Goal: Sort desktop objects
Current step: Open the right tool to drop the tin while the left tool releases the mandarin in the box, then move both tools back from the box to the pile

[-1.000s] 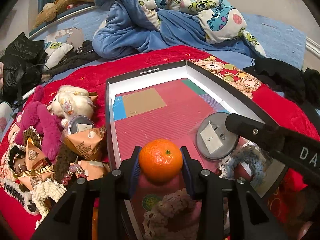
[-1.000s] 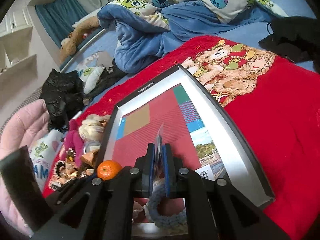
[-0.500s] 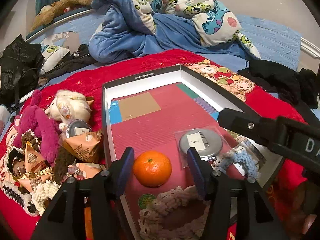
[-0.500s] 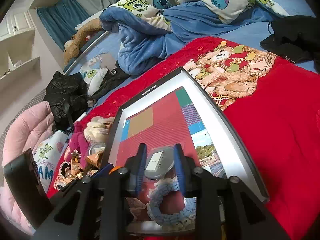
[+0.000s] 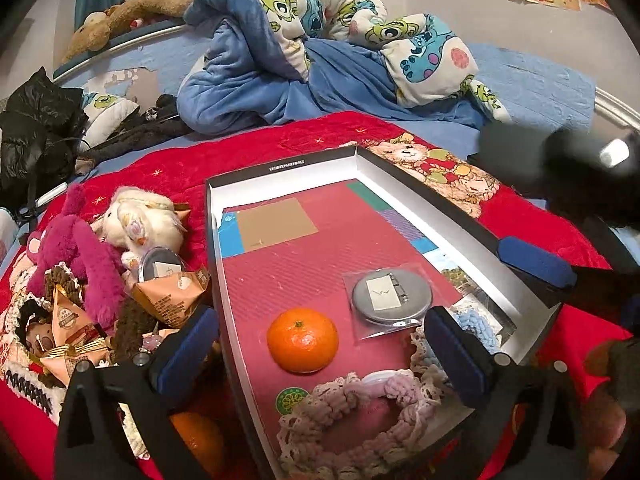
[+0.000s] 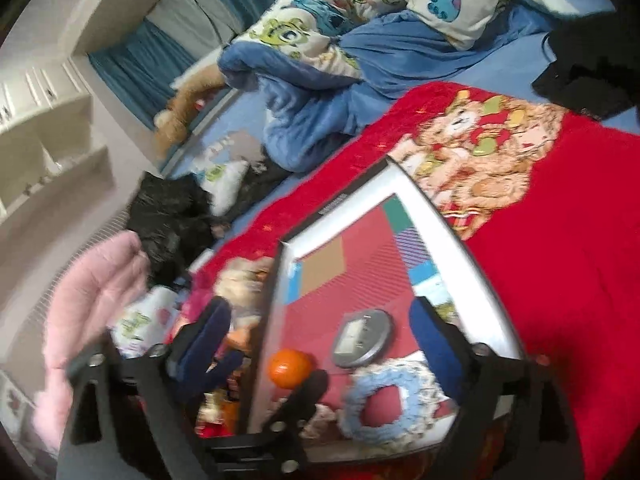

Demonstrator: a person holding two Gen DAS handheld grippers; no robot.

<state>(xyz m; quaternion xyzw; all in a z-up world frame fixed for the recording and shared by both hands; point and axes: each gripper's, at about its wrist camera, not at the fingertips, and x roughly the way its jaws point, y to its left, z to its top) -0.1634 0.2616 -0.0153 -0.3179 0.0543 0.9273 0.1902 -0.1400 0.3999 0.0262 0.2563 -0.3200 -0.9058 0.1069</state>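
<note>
A shallow black-and-white box lies on a red blanket. In it rest an orange mandarin, a round grey badge in a clear bag, a pink crochet ring and a blue crochet ring. My left gripper is open and empty, its jaws wide either side of the mandarin and above it. My right gripper is open and empty above the box's near end. The mandarin and badge also show in the right wrist view.
Left of the box is a heap of plush toys, snack packets, another round badge and a second mandarin. A rumpled blue quilt lies behind. Black clothing sits at the right.
My left gripper opened and let the mandarin down into the box. My right gripper opened and let the bagged badge down beside it. Both have drawn back and up.
</note>
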